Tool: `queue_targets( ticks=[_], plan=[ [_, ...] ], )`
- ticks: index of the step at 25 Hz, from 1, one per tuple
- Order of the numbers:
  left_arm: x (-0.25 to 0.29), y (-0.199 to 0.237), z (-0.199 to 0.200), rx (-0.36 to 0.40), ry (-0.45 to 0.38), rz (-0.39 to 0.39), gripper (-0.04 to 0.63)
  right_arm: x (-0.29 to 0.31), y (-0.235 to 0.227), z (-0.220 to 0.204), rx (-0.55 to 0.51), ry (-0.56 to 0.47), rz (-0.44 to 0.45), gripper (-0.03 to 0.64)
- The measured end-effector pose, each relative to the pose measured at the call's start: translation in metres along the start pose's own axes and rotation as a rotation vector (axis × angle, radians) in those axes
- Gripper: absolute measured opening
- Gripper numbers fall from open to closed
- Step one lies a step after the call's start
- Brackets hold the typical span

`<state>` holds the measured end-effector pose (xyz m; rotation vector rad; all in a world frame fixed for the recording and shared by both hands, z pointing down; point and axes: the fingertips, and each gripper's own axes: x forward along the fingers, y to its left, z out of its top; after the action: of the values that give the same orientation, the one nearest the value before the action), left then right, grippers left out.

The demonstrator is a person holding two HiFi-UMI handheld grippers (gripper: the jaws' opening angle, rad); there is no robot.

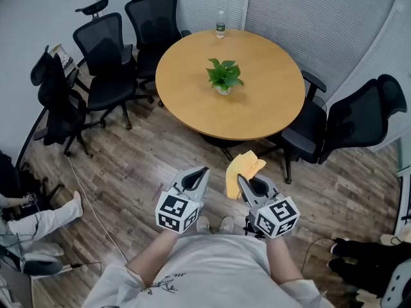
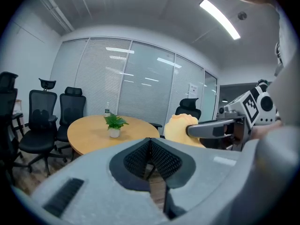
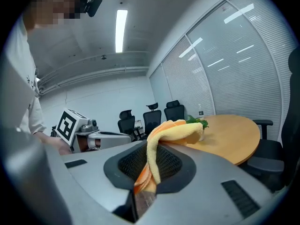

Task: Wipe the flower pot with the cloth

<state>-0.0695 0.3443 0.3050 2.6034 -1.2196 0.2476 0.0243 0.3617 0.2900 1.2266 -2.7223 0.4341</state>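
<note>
The round table (image 1: 270, 108) is recorded well ahead, not yet reached. The left gripper (image 1: 204, 171) is carried empty, its fingers (image 2: 136, 159) pressed together, judged free for steadying. The right gripper (image 1: 241, 179) is clamped on the yellow cloth (image 1: 244, 169), held ready for wiping. The flower pot (image 1: 223, 90) stands mid-table, untouched. The pinch is confirmed only in the right gripper view; the standoff only in the head view.
</note>
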Motion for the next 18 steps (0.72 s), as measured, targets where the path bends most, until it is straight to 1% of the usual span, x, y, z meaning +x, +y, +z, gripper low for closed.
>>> queue_targets(
  ticks=[3,8,12,18],
  plan=[
    [-0.003,0.007,0.001,0.003,-0.004,0.000,0.011,0.007,0.001,0.001,-0.002,-0.002,-0.013,0.046],
    [-0.009,0.018,-0.001,0.014,-0.010,-0.012,0.011,0.015,0.004,-0.002,0.024,-0.007,-0.044,0.046],
    [-0.012,0.026,-0.002,0.006,-0.017,-0.024,0.011,0.022,0.011,-0.006,0.039,-0.005,-0.038,0.046],
    [0.004,0.032,-0.001,0.002,-0.010,-0.051,0.011,0.032,0.002,-0.012,0.054,0.007,-0.048,0.046]
  ],
)
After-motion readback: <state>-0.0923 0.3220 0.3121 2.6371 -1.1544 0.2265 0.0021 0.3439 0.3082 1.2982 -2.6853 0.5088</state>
